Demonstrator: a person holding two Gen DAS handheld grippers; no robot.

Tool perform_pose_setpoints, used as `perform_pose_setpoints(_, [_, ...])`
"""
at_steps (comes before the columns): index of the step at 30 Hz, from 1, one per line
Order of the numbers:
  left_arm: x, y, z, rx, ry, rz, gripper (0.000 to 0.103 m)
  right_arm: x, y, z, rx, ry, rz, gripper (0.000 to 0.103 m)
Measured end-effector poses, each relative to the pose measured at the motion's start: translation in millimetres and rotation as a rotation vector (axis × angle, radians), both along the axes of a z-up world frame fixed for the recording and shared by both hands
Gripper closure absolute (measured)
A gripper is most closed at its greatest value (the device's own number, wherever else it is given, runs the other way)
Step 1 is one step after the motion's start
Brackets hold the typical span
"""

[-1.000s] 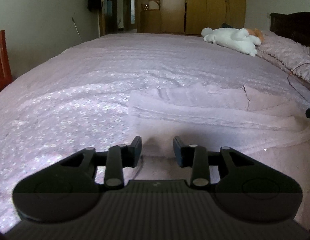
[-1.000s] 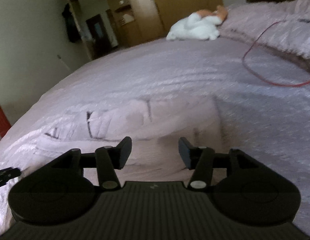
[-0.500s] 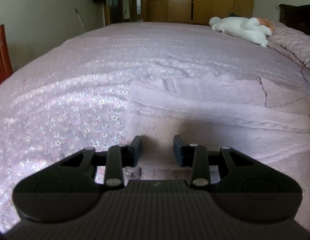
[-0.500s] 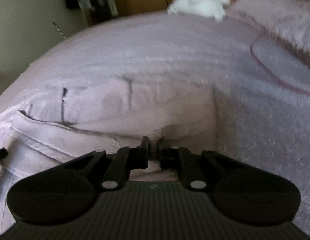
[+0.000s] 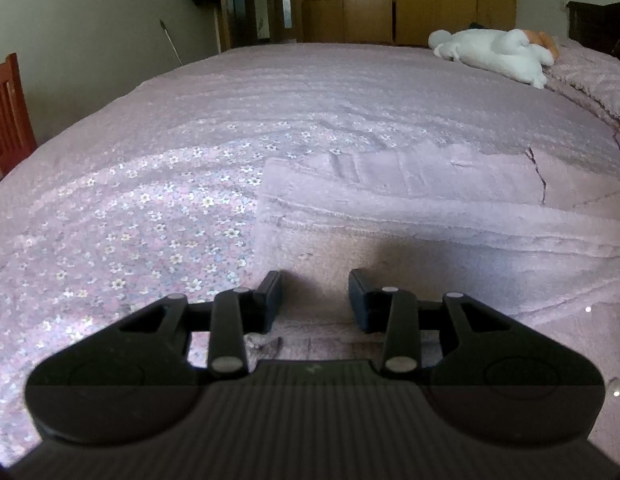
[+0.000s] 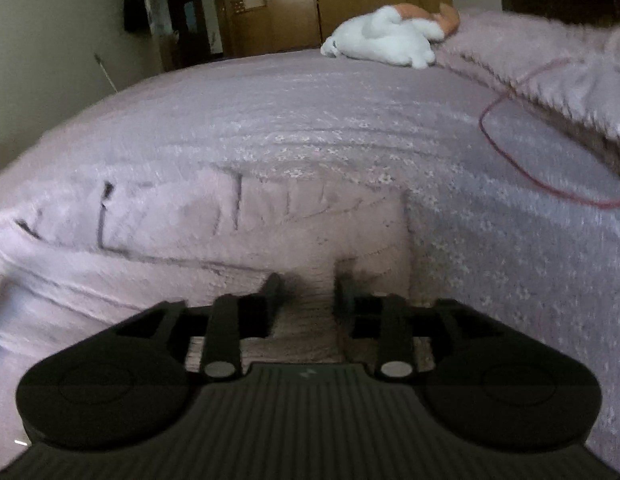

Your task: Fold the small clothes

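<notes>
The near hem of the pink garment (image 5: 410, 216) is straddled by the left gripper (image 5: 314, 300) and the right gripper (image 6: 308, 300), fingers apart on both. A good fold probably requires both corners to be pinched evenly and lifted together over the bedspread (image 5: 150, 184).

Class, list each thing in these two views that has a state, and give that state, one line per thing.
Left claw: open, low over the garment's near edge.
Right claw: open, at the garment's near edge.
Pink garment: lying flat on the bed, partly folded.
Plush toy: lying on its side by the pillow.
Red cable: loose, looped on the bedspread.
</notes>
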State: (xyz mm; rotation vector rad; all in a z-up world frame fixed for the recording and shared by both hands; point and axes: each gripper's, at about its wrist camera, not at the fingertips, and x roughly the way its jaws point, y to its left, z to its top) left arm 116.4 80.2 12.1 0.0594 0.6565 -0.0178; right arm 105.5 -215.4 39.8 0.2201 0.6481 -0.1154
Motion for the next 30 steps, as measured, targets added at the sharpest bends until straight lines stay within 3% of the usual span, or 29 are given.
perform_pose_setpoints(5, [-22.7,-2.6,17.7,0.007,0.002,-0.018,0.063,-31.5,-8.7,30.7,0.128,-0.043,0.002,0.049])
perform_pose_setpoints(9, [-46.4,-2.5,30.3,-0.008,0.028,-0.036,0.06,-66.0,1.9,65.7,0.129,-0.113,0.043,0.033])
perform_pose_setpoints(16, [-88.1,1.0,46.6,-0.017,0.049,-0.045,0.053,-136.4,36.0,112.3,0.144,-0.177,0.167,0.018])
perform_pose_setpoints(22, [-126.6,0.8,52.8,-0.014,0.052,-0.07,0.053,-194.8,65.3,129.5,0.195,-0.202,0.254,0.014])
perform_pose_setpoints(26, [-156.5,-0.7,55.4,0.006,0.027,-0.095,0.043,-224.8,80.2,129.0,0.248,-0.2,0.312,0.01])
perform_pose_setpoints(30, [-180.3,-1.4,52.4,0.014,0.024,-0.111,0.043,-245.7,93.8,119.8,0.212,-0.149,0.327,0.01])
